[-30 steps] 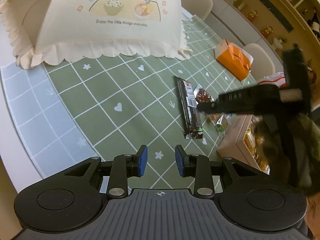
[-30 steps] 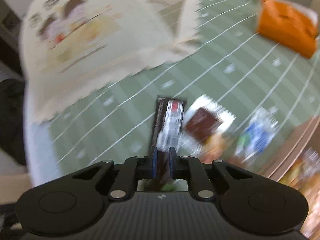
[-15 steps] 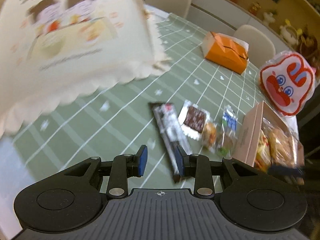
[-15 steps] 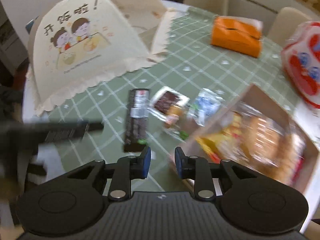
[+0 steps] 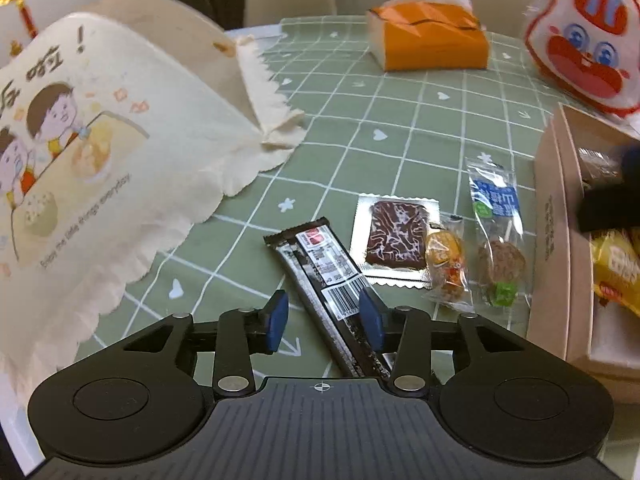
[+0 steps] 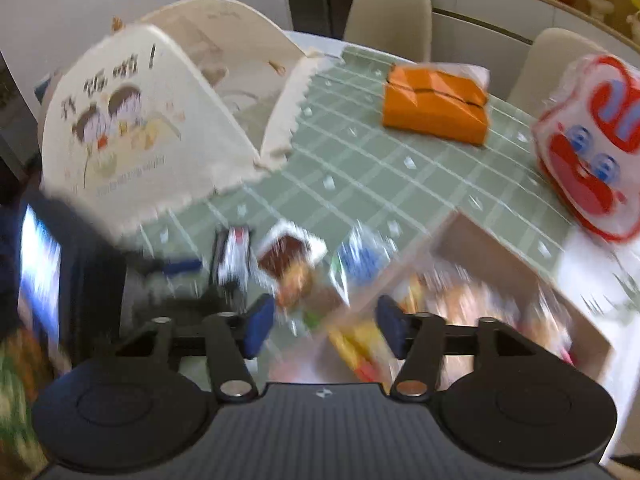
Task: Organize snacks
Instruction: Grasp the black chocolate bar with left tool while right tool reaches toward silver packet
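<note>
Four loose snacks lie in a row on the green checked worktop, just left of the open pale cardboard box that already contains packets: a long black-wrapped bar, a square silver-edged chocolate wafer packet, a small clear-wrapped orange sweet and a clear lollipop packet with a blue label.

Step in hand, by judgement: pick-up of the long bar by the left tongs. These stand wide apart, empty, with the near end of the bar lying between the blue pads and close to the right-hand pad. The bar lies at a slant across the gap, so the next move calls for lowering, squaring to the wrapper and closing on it, then a carry rightward to the box.

Right tongs are likewise wide and hold nothing; they hang over the near corner of the box. That view is blurred, so the contents are not legible.

Obstructions: the wafer packet sits just beside the bar, and the sweet overlaps the wafer's edge; either may be dragged. The box wall must be cleared on the carry. A cream fabric food cover, an orange tissue pack and a red-and-white cartoon-face bag stand well apart.
</note>
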A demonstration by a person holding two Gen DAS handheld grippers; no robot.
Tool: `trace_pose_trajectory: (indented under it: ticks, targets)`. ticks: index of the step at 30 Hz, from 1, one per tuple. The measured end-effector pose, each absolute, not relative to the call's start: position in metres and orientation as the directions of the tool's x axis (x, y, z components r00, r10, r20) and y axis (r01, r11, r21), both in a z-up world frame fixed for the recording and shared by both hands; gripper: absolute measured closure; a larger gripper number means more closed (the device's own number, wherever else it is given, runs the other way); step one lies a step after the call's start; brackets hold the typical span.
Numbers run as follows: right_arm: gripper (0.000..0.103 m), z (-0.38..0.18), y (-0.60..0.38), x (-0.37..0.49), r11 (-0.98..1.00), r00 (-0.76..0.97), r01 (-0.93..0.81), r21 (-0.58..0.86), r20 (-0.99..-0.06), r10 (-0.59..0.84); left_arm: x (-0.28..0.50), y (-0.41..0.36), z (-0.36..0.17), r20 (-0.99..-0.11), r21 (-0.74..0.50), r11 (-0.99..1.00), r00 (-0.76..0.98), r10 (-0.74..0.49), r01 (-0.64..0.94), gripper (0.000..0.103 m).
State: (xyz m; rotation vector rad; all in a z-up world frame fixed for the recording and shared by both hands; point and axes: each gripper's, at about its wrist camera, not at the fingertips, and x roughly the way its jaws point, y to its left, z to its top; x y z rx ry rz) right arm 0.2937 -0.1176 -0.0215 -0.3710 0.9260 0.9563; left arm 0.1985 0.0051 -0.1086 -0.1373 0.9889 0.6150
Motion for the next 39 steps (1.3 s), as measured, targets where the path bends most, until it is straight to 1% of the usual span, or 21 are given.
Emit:
trace_pose_trajectory:
  ticks: [4, 7, 8, 10, 11, 12, 13, 14, 16, 17, 19, 20, 21, 23, 25, 26, 29, 30, 34, 39]
  targets:
    - [0.041, -0.041, -0.063, 0.329, 0.515, 0.171, -0.844, 0.152, -0.833, 0.526, 0.198, 0.012, -0.108, -0.823, 0.116, 0.810, 0.401, 0.403, -0.575, 0.056]
    - [0.041, -0.066, -0.026, 0.347, 0.488, 0.131, -0.862, 0.136, -0.870, 0.475, 0.193, 0.021, -0.108, -0.831, 0.097, 0.802, 0.395, 0.391, -0.589, 0.045]
    - [0.041, -0.072, -0.018, 0.348, 0.478, 0.126, -0.869, 0.126, -0.879, 0.460, 0.188, 0.024, -0.107, -0.835, 0.092, 0.791, 0.387, 0.392, -0.604, 0.043]
    - [0.042, -0.086, -0.004, 0.347, 0.446, 0.123, -0.890, 0.094, -0.893, 0.433, 0.175, 0.031, -0.107, -0.842, 0.090, 0.760, 0.359, 0.403, -0.643, 0.043]
    - [0.045, -0.091, 0.000, 0.344, 0.432, 0.127, -0.899, 0.078, -0.896, 0.426, 0.168, 0.034, -0.108, -0.844, 0.089, 0.745, 0.347, 0.408, -0.661, 0.045]
    - [0.054, -0.096, 0.005, 0.341, 0.412, 0.125, -0.909, 0.065, -0.900, 0.418, 0.160, 0.039, -0.109, -0.853, 0.081, 0.725, 0.329, 0.406, -0.684, 0.047]
    - [0.059, -0.102, 0.010, 0.338, 0.398, 0.114, -0.916, 0.060, -0.910, 0.399, 0.153, 0.043, -0.111, -0.864, 0.064, 0.710, 0.317, 0.392, -0.701, 0.048]
    - [0.063, -0.106, 0.013, 0.338, 0.400, 0.102, -0.914, 0.065, -0.918, 0.384, 0.142, 0.047, -0.111, -0.860, 0.007, 0.693, 0.349, 0.372, -0.721, 0.048]
    - [0.063, -0.106, 0.015, 0.335, 0.402, 0.054, -0.908, 0.119, -0.917, 0.394, 0.126, 0.055, -0.108, -0.856, -0.083, 0.655, 0.390, 0.340, -0.751, 0.048]
    - [0.061, -0.106, 0.016, 0.331, 0.386, 0.016, -0.909, 0.154, -0.915, 0.403, 0.121, 0.057, -0.106, -0.855, -0.111, 0.632, 0.398, 0.332, -0.767, 0.050]
    - [0.054, -0.107, 0.016, 0.321, 0.358, -0.014, -0.918, 0.171, -0.916, 0.401, 0.115, 0.059, -0.102, -0.851, -0.163, 0.605, 0.421, 0.314, -0.780, 0.050]
    - [0.049, -0.108, 0.015, 0.315, 0.338, -0.026, -0.925, 0.175, -0.915, 0.403, 0.114, 0.060, -0.101, -0.848, -0.190, 0.594, 0.436, 0.301, -0.781, 0.050]
    - [0.047, -0.108, 0.014, 0.310, 0.326, -0.032, -0.928, 0.178, -0.913, 0.407, 0.116, 0.060, -0.099, -0.846, -0.214, 0.587, 0.449, 0.288, -0.781, 0.050]
    - [0.047, -0.108, 0.011, 0.302, 0.298, -0.023, -0.941, 0.160, -0.908, 0.418, 0.120, 0.057, -0.095, -0.839, -0.246, 0.586, 0.472, 0.269, -0.772, 0.050]
    - [0.055, -0.108, 0.007, 0.298, 0.274, -0.001, -0.953, 0.131, -0.904, 0.427, 0.126, 0.055, -0.093, -0.835, -0.271, 0.593, 0.492, 0.248, -0.758, 0.050]
    - [0.066, -0.107, 0.005, 0.298, 0.273, 0.015, -0.955, 0.113, -0.904, 0.427, 0.130, 0.054, -0.093, -0.836, -0.277, 0.597, 0.496, 0.237, -0.753, 0.050]
    - [0.082, -0.108, 0.001, 0.317, 0.322, -0.007, -0.933, 0.162, -0.901, 0.434, 0.146, 0.052, -0.098, -0.851, -0.258, 0.616, 0.477, 0.221, -0.745, 0.050]
    - [0.086, -0.109, -0.002, 0.326, 0.356, 0.003, -0.919, 0.171, -0.898, 0.439, 0.152, 0.052, -0.099, -0.857, -0.246, 0.619, 0.466, 0.220, -0.746, 0.050]
    - [0.086, -0.112, -0.015, 0.344, 0.412, 0.014, -0.891, 0.192, -0.895, 0.447, 0.167, 0.051, -0.102, -0.862, -0.234, 0.619, 0.455, 0.225, -0.750, 0.050]
    - [0.085, -0.116, -0.031, 0.359, 0.453, -0.025, -0.845, 0.283, -0.868, 0.496, 0.191, 0.047, -0.105, -0.872, -0.129, 0.640, 0.394, 0.291, -0.758, 0.050]
